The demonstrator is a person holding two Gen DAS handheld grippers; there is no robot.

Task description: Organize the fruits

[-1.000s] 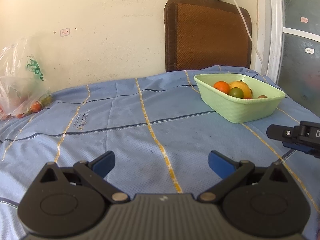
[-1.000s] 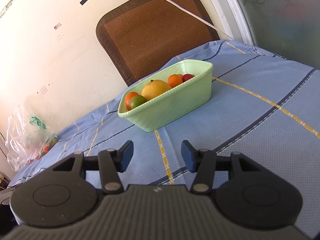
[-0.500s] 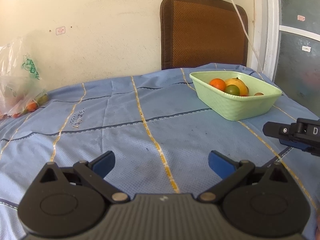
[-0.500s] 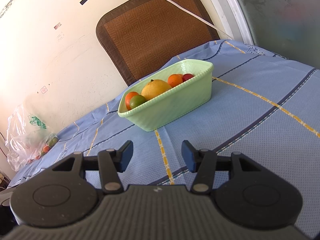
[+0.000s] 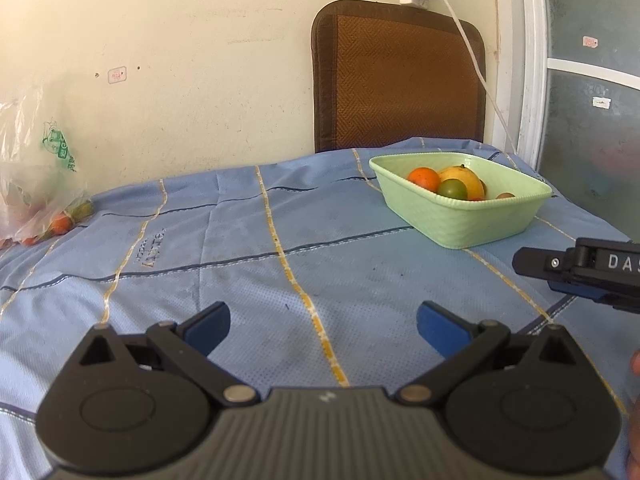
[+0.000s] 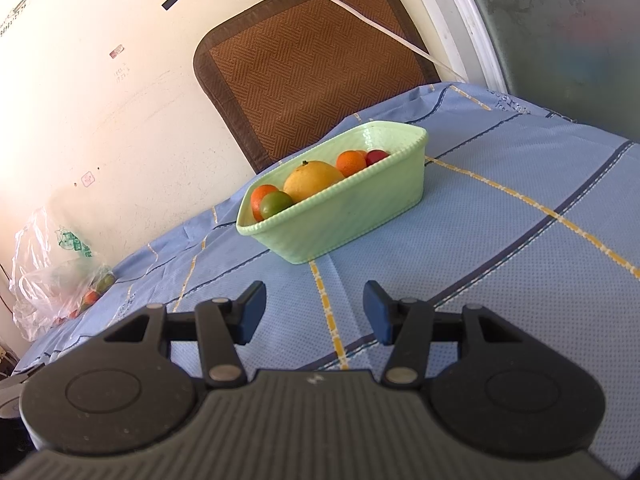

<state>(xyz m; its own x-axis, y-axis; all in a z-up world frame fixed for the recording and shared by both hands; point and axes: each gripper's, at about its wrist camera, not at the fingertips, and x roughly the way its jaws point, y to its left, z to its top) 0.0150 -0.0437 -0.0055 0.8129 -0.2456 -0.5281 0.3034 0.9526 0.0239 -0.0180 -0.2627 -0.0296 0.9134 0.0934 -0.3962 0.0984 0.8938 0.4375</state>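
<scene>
Hovering empty, both jaws parted — right gripper [image 6: 314, 312] nearer the fruit basket [image 6: 340, 216] by the bed's far right edge, straight ahead; left gripper [image 5: 322, 326] farther off.

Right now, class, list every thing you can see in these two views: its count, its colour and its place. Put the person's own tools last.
Basket: one, pale green, on the cloth near the far right corner.
Fruits in the basket: one large yellow, two orange, one green, one red.
Plastic bag: one, clear with green print, far left, small fruits inside.
Cloth: one, blue with yellow and dark stripes, covering the surface.
Woven mat: one, brown, upright against the wall.
Cable: one, white, hanging from a wall plug.
Left gripper: black, blue pads, open, empty.
Right gripper: black, blue pads, open, empty.
</scene>
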